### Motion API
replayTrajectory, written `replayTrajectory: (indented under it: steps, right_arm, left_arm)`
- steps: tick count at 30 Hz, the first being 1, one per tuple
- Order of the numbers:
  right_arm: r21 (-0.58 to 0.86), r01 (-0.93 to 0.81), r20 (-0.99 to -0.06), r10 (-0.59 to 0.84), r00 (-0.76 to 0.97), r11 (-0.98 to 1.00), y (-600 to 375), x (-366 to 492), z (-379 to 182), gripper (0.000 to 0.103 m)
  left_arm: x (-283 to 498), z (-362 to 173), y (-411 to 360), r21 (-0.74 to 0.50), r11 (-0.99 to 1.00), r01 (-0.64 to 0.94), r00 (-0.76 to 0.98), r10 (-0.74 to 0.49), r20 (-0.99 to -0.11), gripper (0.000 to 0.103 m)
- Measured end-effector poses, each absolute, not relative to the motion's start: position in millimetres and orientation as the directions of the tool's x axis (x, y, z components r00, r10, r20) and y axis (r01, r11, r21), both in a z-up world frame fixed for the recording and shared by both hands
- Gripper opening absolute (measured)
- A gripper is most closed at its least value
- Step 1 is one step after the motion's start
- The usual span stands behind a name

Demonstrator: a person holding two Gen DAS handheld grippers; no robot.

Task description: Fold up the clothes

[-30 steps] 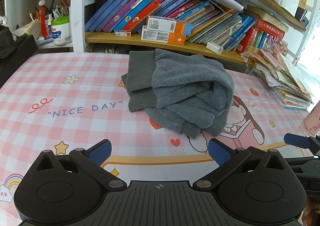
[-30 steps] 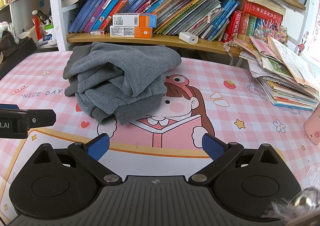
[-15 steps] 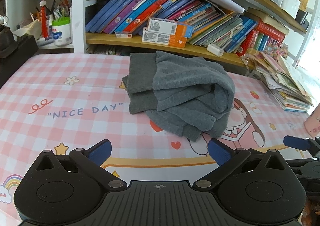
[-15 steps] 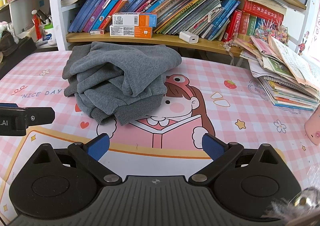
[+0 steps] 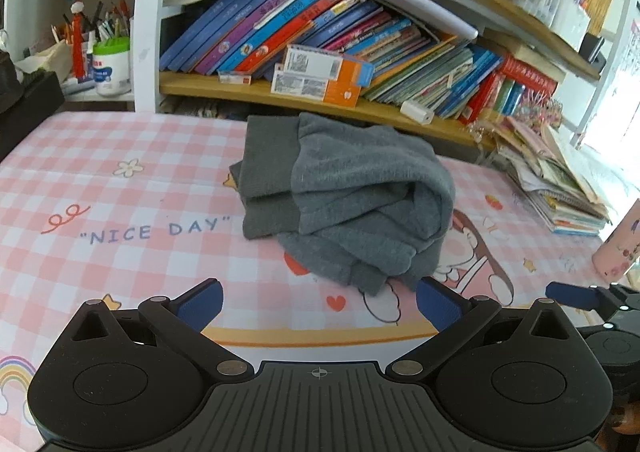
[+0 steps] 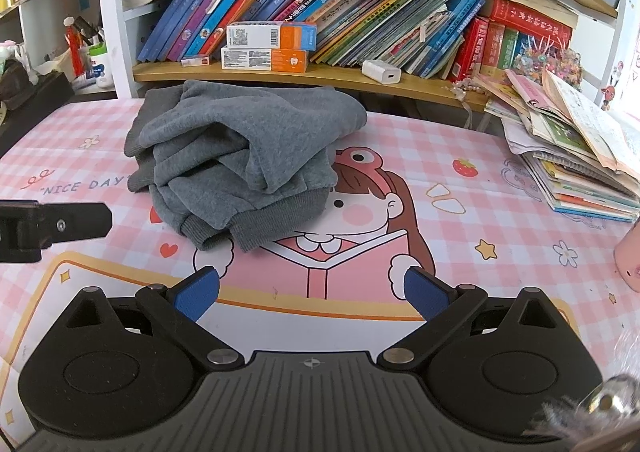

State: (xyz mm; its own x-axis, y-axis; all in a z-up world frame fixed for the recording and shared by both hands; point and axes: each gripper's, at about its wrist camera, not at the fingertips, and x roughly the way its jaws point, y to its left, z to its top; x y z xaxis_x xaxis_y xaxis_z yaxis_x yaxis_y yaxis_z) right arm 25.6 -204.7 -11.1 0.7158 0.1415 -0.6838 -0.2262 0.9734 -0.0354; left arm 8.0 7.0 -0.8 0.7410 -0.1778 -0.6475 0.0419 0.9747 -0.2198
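Grey sweater bunched (loosely) on the pink checked mat. Left gripper and right gripper level, short of the sweater, side by side, spread wide, empty.
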Motion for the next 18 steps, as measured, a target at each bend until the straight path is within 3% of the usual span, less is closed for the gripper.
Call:
replayTrajectory:
  steps: [13,18]
  right_arm:
    - [0.003,-0.28,-0.673,0.209,0.709,0.96,-202,43,-6,0.097]
    - [-0.013,-0.32,-0.651,0.235,0.722,0.947,-196,62,1,0.083]
  left_arm:
    - [8,0,18,-0.259,0.966,0.018,0.736,-0.189,-0.651,0.103]
    - [6,-3,29,-0.269,0.963,-0.009,0.709,-0.184,-0.681,0.103]
